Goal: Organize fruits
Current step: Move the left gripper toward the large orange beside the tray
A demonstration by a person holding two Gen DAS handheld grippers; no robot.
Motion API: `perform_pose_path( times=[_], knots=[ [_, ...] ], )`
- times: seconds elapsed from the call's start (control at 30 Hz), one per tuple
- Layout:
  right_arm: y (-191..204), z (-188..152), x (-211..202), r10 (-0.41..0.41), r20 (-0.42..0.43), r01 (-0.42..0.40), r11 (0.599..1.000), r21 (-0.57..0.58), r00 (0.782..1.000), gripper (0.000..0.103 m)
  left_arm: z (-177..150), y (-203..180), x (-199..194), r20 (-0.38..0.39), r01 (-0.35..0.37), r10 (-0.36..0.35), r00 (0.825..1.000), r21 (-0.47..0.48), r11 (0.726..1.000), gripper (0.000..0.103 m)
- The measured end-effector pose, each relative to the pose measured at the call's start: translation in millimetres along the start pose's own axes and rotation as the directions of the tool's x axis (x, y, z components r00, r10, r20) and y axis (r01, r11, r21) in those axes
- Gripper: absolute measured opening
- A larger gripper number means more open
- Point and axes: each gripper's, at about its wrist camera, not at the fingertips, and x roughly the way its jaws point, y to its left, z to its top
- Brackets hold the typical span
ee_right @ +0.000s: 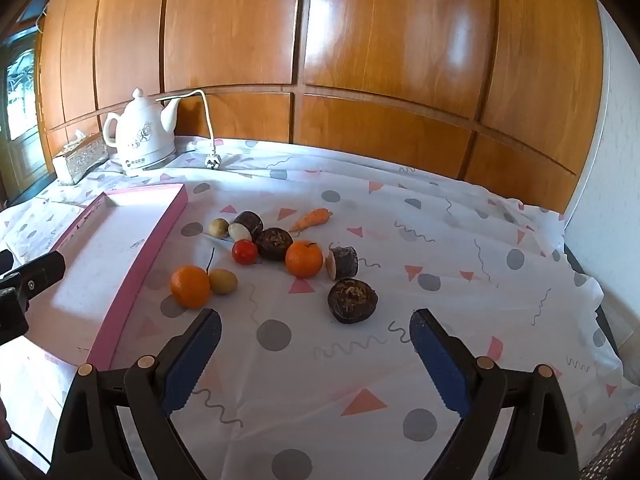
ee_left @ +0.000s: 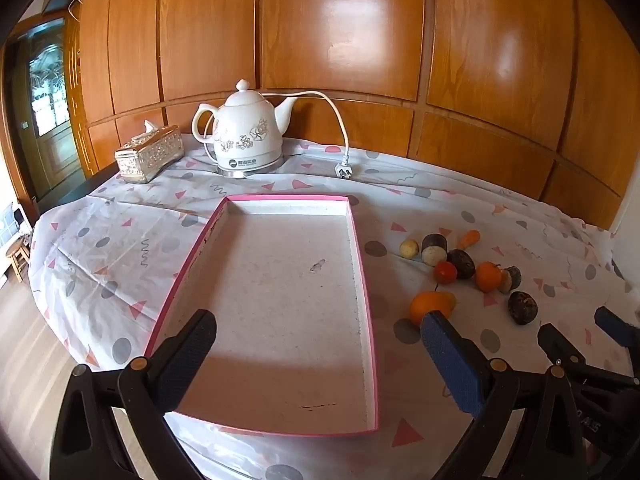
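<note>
left gripper (ee_left: pixel 320 348): jaws wide, empty, over the tray (ee_left: pixel 362 264) | right gripper (ee_right: pixel 316 344): jaws wide, empty, above bare cloth (ee_right: pixel 460 240) | fruits (ee_right: pixel 304 258): loose on cloth beyond right gripper, right of tray, none in it

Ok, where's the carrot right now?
In the right wrist view, the carrot lies on the tablecloth at the pile's far edge, behind the dark round pieces.

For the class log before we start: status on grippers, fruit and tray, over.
Left gripper open over empty pink tray. Right gripper open, holding nothing. Fruit pile loose on tablecloth beside tray. Nothing in the way.
</note>
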Motion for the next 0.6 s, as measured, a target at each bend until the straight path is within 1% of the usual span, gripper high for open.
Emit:
perform_pose_path(
  times=[0.17,0.2,0.5,0.53,0.6],
  knots=[
    [3.6,-0.8,-1.7,0.000,-0.002,0.000,1.000,0.009,1.000,0.097,-0.3,-0.7,-0.2,-0.002,0.001,-0.001,1.000,0.001,1.000,0.103],
    [-3.5,-0.5,-0.3,0.025,-0.013,-0.025,0.999,0.030,1.000,0.097,-0.4,-0.7,-0.1,-0.002,0.001,-0.001,1.000,0.001,1.000,0.103],
    [-8.5,2.6,3.5,0.030,-0.017,-0.029,0.999,0.032,0.999,0.097,-0.7,-0.8,1.4,-0.007,0.005,-0.005,1.000,0.003,1.000,0.103],
    [-3.7,-0.2,0.4,0.051,-0.017,-0.050,0.997,0.063,0.999,0.097,-0.8,-0.9,1.6,-0.007,0.006,-0.006,1.000,0.004,1.000,0.103],
    [-3.1,-0.4,0.5,0.046,-0.018,-0.045,0.997,0.056,0.999,0.097,-1.0,-1.1,1.9,-0.009,0.010,-0.010,1.000,0.005,1.000,0.103]
  ],
)
